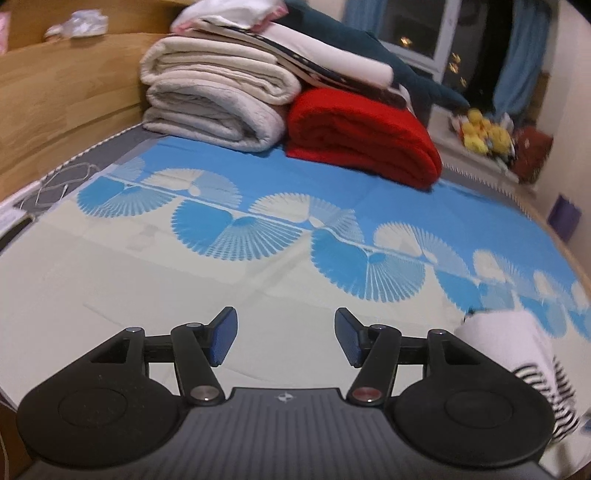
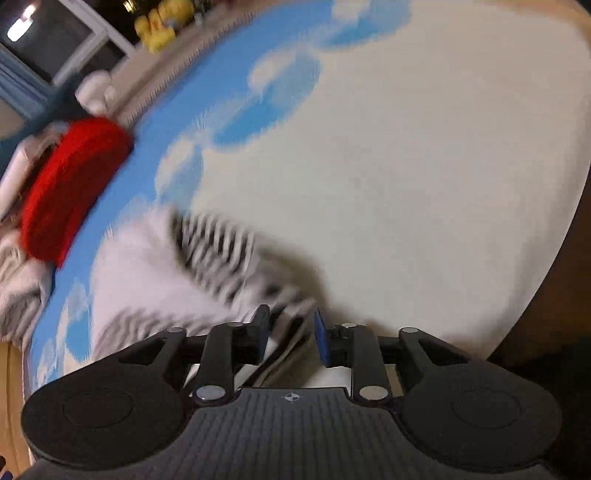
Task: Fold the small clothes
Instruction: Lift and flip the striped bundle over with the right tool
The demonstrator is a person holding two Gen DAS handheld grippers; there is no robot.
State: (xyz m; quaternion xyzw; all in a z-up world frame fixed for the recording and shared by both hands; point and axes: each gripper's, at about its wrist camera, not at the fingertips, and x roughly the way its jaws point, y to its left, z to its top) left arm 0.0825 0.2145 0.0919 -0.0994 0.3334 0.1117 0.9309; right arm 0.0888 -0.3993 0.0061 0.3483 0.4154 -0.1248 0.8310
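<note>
Left gripper [image 1: 285,338] is held spread wide, nothing between the pads, over the bed sheet [image 1: 147,266]. Striped garment [image 2: 218,251] is seen blurred on the bed, an edge lying between the parted jaws of the right gripper [image 2: 291,338]; contact cannot be told. Red blanket [image 1: 362,136] sits at 12 o'clock.

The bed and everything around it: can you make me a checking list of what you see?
Surface: bed sheet, cream and blue with a fan pattern.
Job's things: black-and-white striped garment, blurred, lying on the sheet.
Clutter: red blanket, cream blankets, both folded; plush shark on top.
Grippers: left gripper open, nothing between the jaws; right gripper jaws apart, striped cloth edge between them.
Cables: white cable coiled at the bed edge.
Surroundings: wooden headboard, window, yellow toys.
</note>
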